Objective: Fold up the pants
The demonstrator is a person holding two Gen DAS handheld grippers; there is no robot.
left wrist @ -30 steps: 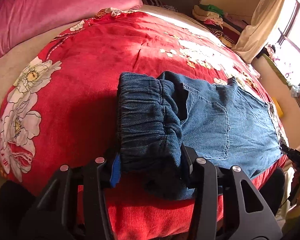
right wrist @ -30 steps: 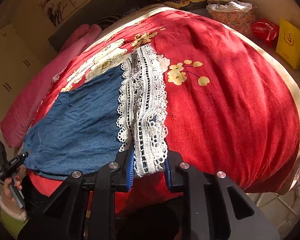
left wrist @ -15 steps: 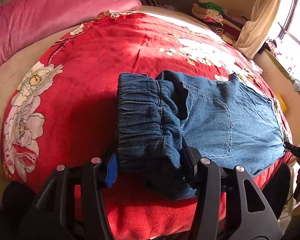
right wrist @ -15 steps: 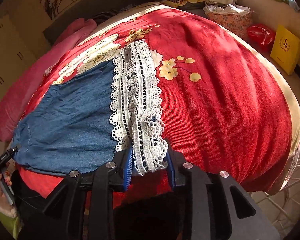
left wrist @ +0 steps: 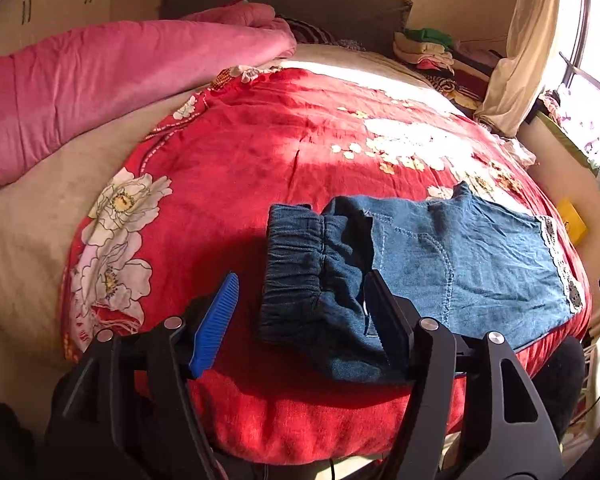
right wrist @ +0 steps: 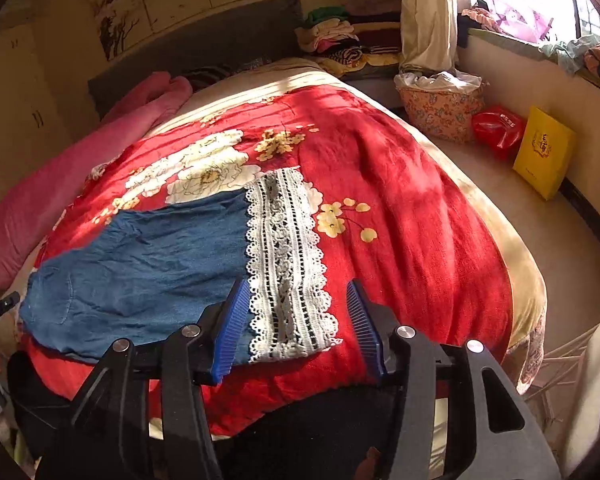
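Closest to us, the left gripper has its jaws spread; they have just been opening, and the gathered waistband of the denim pants lies between them, free of the blue pad on one side, while we cannot tell whether the dark finger on the other side touches the cloth. The right gripper likewise stands with its jaws apart, just opened, with the white lace hem between its blue pads and touched by neither. The pants lie flat along the near edge of the bed, on a red floral blanket, waistband at one end and lace hem at the other. Beyond, a pink quilt is bunched near the dark headboard. Farther off we see a stack of folded clothes, a cream curtain by the window, and a yellow bag on the floor.
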